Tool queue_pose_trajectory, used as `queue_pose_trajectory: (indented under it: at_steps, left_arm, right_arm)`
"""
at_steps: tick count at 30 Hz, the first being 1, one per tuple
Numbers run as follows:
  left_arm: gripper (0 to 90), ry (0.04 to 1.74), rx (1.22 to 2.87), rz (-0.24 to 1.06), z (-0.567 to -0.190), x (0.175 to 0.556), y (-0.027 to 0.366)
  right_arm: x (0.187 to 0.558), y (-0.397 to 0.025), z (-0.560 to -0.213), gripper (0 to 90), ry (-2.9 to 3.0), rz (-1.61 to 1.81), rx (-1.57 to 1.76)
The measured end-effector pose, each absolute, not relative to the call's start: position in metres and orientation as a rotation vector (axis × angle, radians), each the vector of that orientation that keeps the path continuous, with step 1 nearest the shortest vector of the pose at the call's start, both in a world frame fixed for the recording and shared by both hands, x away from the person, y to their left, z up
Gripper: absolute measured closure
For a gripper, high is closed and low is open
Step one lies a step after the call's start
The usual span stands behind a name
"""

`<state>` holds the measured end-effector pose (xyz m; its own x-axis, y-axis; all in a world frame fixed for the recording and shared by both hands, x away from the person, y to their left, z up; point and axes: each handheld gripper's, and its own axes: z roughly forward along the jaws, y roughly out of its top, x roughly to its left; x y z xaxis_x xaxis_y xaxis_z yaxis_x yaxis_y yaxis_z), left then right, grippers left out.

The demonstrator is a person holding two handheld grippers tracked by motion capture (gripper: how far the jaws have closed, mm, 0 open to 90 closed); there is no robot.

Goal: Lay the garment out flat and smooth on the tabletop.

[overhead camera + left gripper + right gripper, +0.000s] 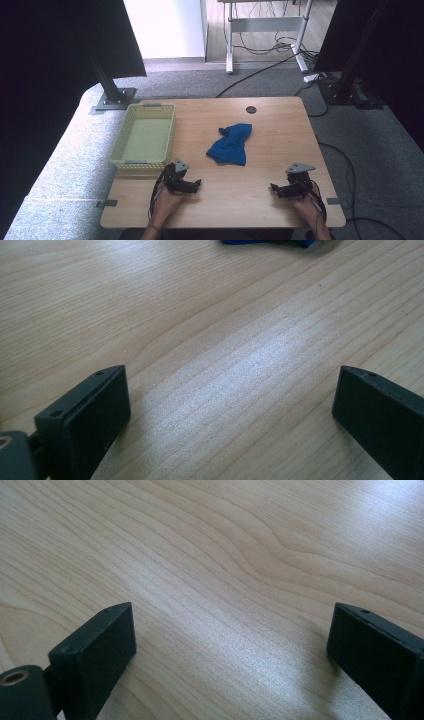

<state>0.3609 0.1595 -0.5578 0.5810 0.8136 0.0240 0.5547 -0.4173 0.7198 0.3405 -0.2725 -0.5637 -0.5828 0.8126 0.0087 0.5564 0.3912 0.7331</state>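
One crumpled cloth: a bright blue fabric cloth lies bunched at the middle of the high view, on the light wooden counter; a sliver of it shows at the top edge of the left gripper view.
Cloth and tongs: it sits well apart from both pairs of tongs, above and between them in the high view, touched by neither.
Left tongs: the black left tongs rest low at the lower centre-left of the high view, held in a hand; in the left gripper view the two jaws stand wide apart with bare wood between them, released and gripping nothing.
Right tongs: the black right tongs sit at the lower right of the high view, pointing toward frame left; in the right gripper view the jaws are spread wide over bare wood, released.
Basket: a pale yellow plastic mesh basket stands at the counter's left edge, left of the cloth and just above the left tongs in the frame.
Counter detail: a small dark round disc lies near the counter's far edge, above the cloth.
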Motion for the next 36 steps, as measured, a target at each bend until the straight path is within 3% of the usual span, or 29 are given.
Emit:
queue_pose_trajectory:
  at_steps: [36]
  left_arm:
    - [21.2, 0.993, 2.099, 0.469, -0.538, 0.366, 0.14]
  right_arm:
    - [0.34, -0.272, -0.564, 5.3, 2.302, 1.01, 1.188]
